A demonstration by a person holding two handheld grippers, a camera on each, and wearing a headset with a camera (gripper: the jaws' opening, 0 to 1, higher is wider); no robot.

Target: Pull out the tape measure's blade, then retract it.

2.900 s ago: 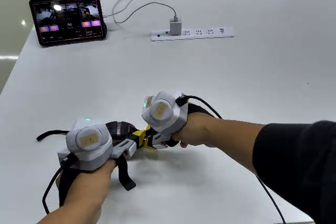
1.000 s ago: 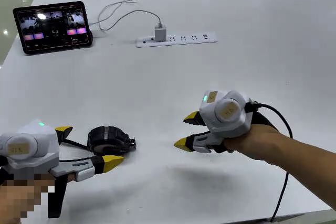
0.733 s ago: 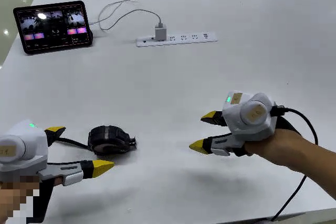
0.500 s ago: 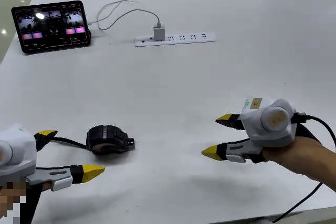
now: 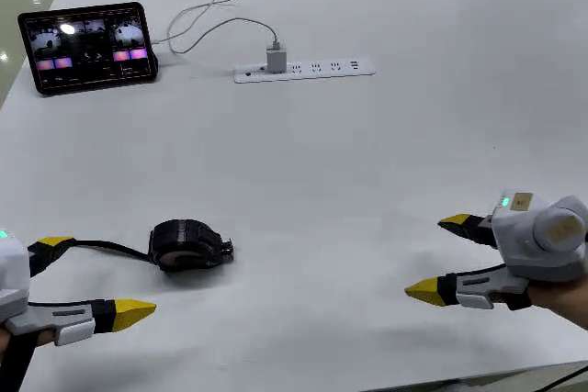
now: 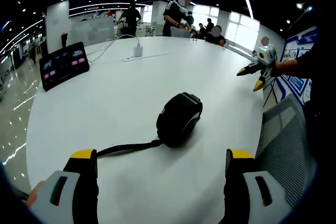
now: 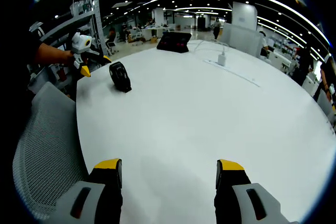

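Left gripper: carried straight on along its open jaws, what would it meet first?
The left gripper points at the tape measure lying ahead of it. The black strap trails back toward the jaws, so it would probably brush that first, then the tape measure itself.

Your left gripper [image 5: 96, 274], left of tape measure [image 5: 188, 244]: body and hand cut off by picture edge. Strap [image 5: 110, 247] runs left from tape measure; far end hidden behind that gripper's upper jaw. Your right gripper [image 5: 434, 256], far right of tape measure: hand cut off at edge. Tablet [image 5: 87, 46], far behind tape measure: screen pictures too small to tell. Tape measure's right end: little parts too small to tell.
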